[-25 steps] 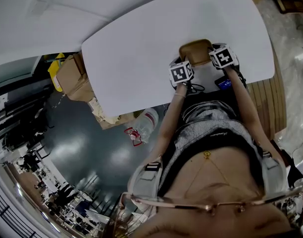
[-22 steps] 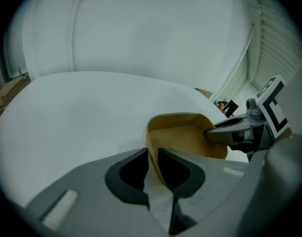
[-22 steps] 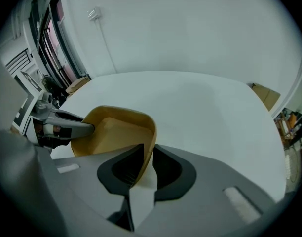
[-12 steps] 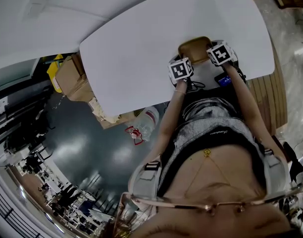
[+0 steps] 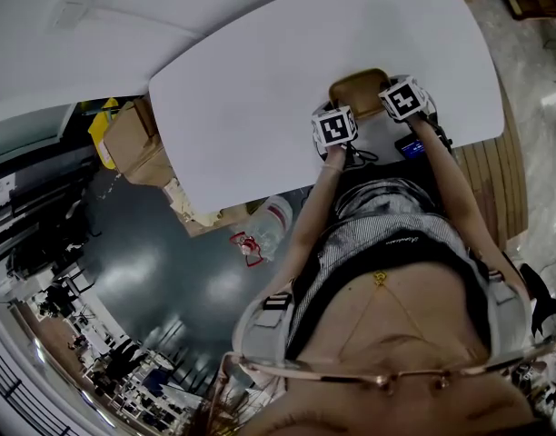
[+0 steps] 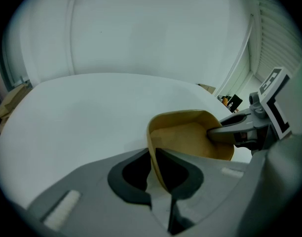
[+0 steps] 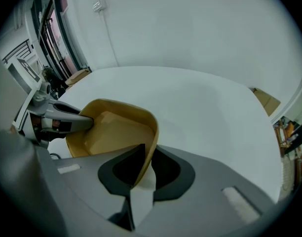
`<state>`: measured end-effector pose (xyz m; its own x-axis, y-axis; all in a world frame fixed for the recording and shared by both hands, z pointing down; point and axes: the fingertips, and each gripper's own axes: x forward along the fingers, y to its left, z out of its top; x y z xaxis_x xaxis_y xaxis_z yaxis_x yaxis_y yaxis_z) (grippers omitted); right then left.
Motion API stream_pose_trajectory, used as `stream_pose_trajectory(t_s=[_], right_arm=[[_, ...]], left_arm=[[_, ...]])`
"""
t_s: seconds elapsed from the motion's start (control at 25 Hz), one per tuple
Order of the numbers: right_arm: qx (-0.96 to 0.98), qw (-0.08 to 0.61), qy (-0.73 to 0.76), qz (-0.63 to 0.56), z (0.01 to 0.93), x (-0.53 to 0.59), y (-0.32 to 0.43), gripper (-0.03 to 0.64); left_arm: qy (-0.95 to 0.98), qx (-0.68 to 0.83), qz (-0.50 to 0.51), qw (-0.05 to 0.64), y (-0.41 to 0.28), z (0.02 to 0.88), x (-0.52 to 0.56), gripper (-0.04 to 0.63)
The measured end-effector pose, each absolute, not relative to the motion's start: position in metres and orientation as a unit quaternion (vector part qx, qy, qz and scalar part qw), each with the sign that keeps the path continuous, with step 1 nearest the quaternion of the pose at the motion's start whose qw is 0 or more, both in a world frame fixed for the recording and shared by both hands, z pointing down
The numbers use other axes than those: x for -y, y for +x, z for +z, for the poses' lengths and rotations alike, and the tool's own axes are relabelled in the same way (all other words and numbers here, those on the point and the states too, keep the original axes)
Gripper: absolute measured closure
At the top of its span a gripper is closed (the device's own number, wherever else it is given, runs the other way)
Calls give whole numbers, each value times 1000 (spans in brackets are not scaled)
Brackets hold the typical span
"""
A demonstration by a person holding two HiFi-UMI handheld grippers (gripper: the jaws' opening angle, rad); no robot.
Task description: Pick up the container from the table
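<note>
White surface (image 5: 260, 89); tan container (image 5: 358, 91) at its near edge; left claw (image 6: 152, 174) and right claw (image 7: 142, 171) each clamped on an opposite thin rim wall; risk: uneven lift tilts container, rim slips free.

The white table (image 5: 260, 89) has rounded corners and a smooth, plain top; the tan container (image 5: 360, 94), open upward, is at its near edge; whether its base touches the top cannot be told.
</note>
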<state>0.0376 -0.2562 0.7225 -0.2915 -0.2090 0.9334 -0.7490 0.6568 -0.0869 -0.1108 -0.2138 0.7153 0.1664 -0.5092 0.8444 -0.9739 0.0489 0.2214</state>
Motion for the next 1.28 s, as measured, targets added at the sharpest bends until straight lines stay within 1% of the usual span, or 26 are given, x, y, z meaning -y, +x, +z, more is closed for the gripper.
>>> stream_pose_trajectory(t_s=[0.16,0.36,1.28], right_arm=[[783,469,316,259,715,264,27,552],[786,458,324,259,698,263,32,552],[833,352,380,192,573,273,29,561]], left_arm=[[632,586,268,430,-111,712,209,561],[642,588,256,421,-108,692,211,561],[692,618,175,328,-110,573,222,561]])
